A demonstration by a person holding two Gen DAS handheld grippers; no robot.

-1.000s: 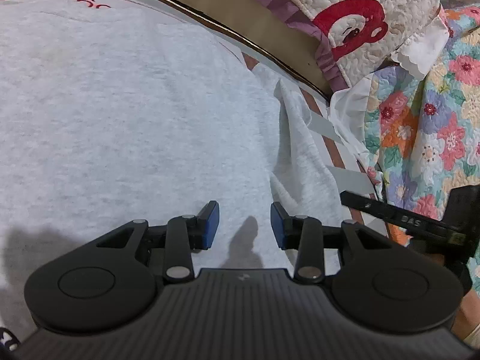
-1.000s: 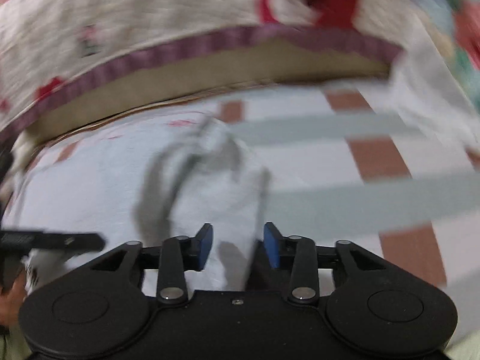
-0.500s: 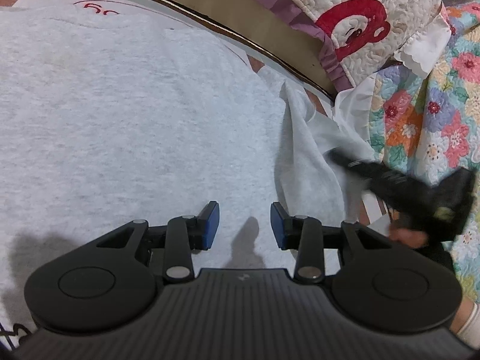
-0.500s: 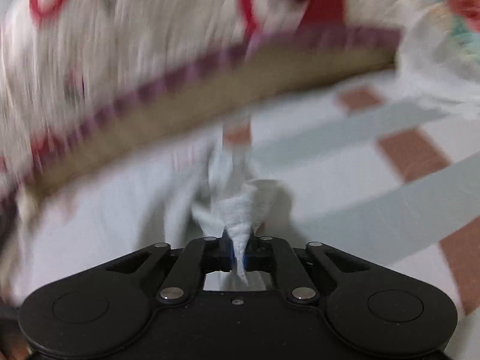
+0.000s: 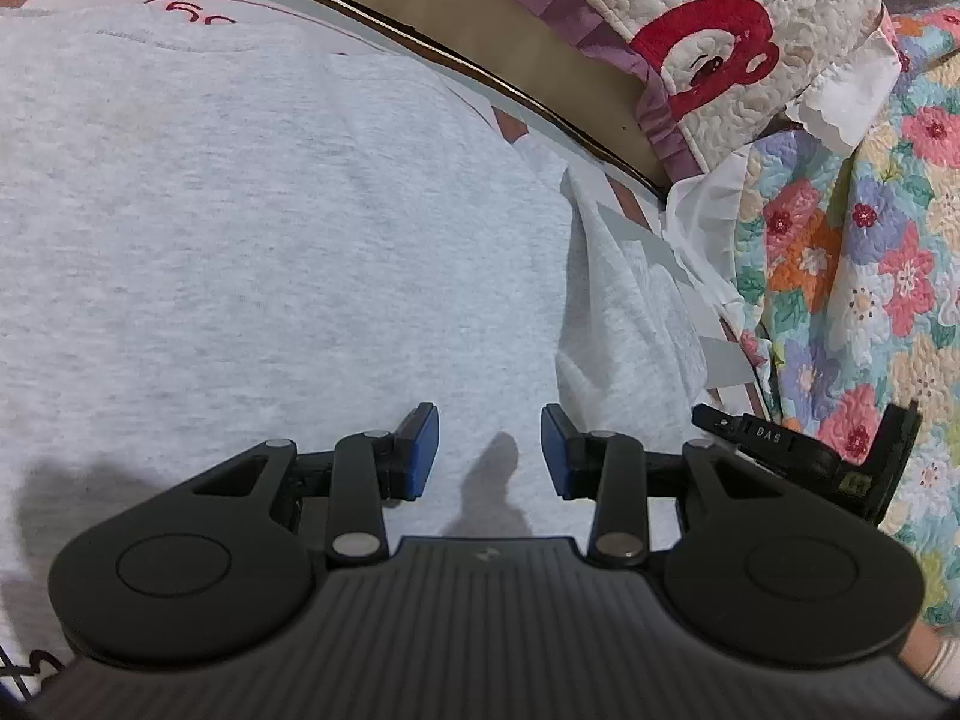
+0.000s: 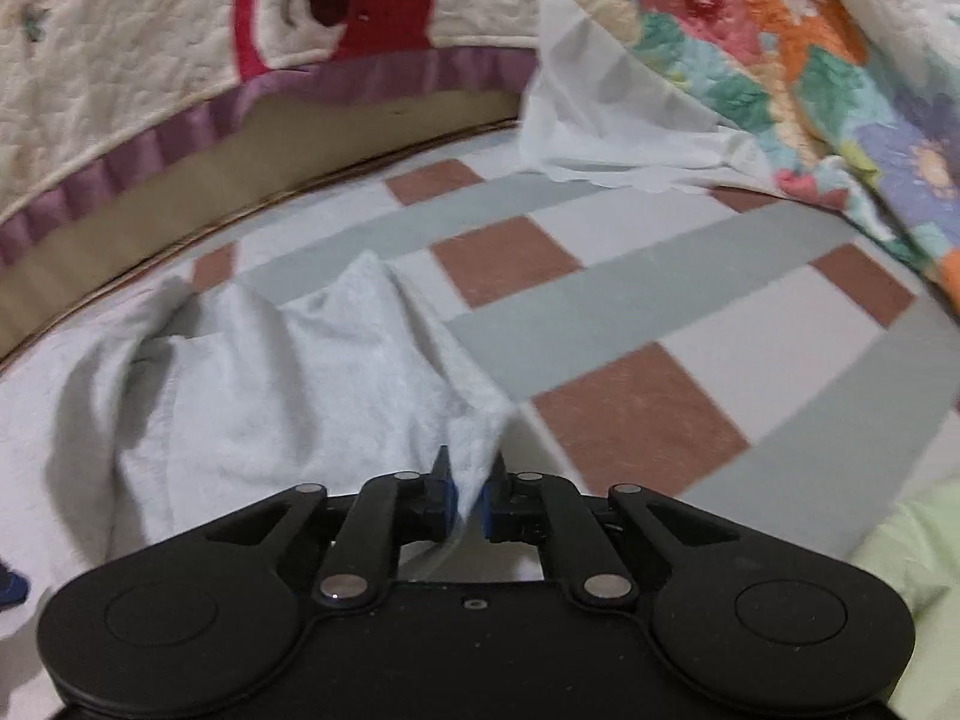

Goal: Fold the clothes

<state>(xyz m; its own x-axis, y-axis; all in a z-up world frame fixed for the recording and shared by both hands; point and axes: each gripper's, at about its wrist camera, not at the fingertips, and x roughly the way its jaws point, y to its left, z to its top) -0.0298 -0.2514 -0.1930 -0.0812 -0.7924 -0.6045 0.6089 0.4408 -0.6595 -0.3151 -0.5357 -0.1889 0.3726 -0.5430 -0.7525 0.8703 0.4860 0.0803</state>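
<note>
Checked bedsheet (image 6: 630,300), grey shirt (image 5: 270,240), "DAS" on right tongs (image 6: 471,501) opening around sleeve, left tongs (image 5: 489,450) apart, empty

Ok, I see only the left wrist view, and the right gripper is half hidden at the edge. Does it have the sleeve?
Observer: Yes. The tip of the sleeve sits between the pads of the right gripper, though its jaws are opening.
Operator: Is the sleeve lying flat?
Observer: No, it is bunched, with a raised fold toward the shirt body.
Operator: What is beside it on the far side?
Observer: The checked sheet, and a pale green cloth low on the gripper's right.
</note>
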